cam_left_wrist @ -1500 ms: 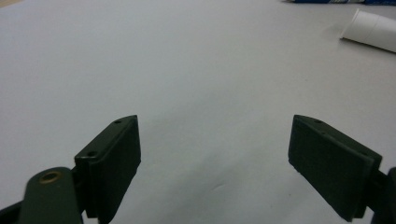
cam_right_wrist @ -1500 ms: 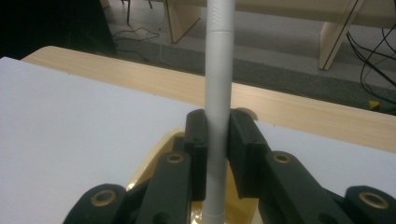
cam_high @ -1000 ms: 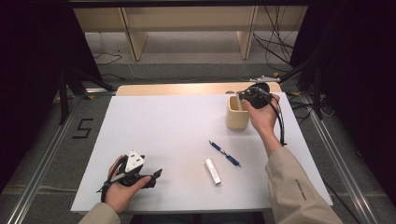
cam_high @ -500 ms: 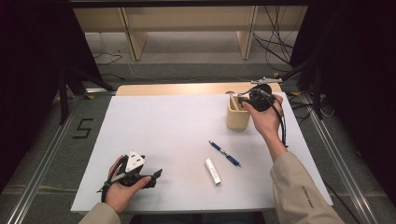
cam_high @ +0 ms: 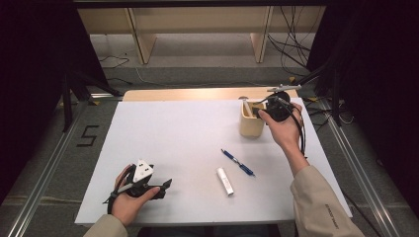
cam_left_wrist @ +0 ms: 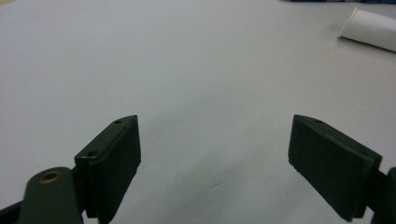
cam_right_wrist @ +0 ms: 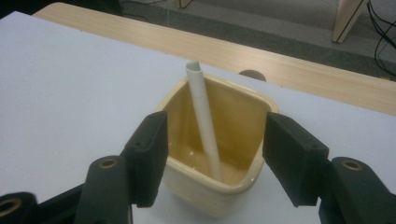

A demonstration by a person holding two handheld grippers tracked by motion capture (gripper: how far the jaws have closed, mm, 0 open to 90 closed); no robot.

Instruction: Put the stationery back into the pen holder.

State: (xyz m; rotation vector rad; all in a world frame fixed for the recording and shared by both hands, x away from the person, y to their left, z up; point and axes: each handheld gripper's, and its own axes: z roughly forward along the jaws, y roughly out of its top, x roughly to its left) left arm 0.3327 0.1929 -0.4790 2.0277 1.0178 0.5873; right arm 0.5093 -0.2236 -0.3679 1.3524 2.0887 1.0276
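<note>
White paper covers the table (cam_high: 188, 143) in the high view, with wooden shelving behind it at the top of the frame and a dark "5" taped to the floor at centre left, the one bit of writing that can be read. At right of centre the right gripper (cam_high: 262, 109) hangs over the cream pen cup (cam_high: 251, 122), placed there, I judge, to drop pens in upright. A blue pen (cam_high: 237, 162) and a white pen (cam_high: 225, 180) lie below the cup, near each other, likely waiting their turn. At lower left the left gripper (cam_high: 167, 184) rests low, idle. In the left gripper view its jaws gape over bare paper with nothing between them, the white pen (cam_left_wrist: 369, 29) at upper right. In the right gripper view the jaws have just been opening and stand wide on either side of the cup (cam_right_wrist: 219, 140), pressing nothing; a white pen in the cup (cam_right_wrist: 204, 119) leans against the far rim, free of the pads, seemingly just let go. No brand or label is legible.
</note>
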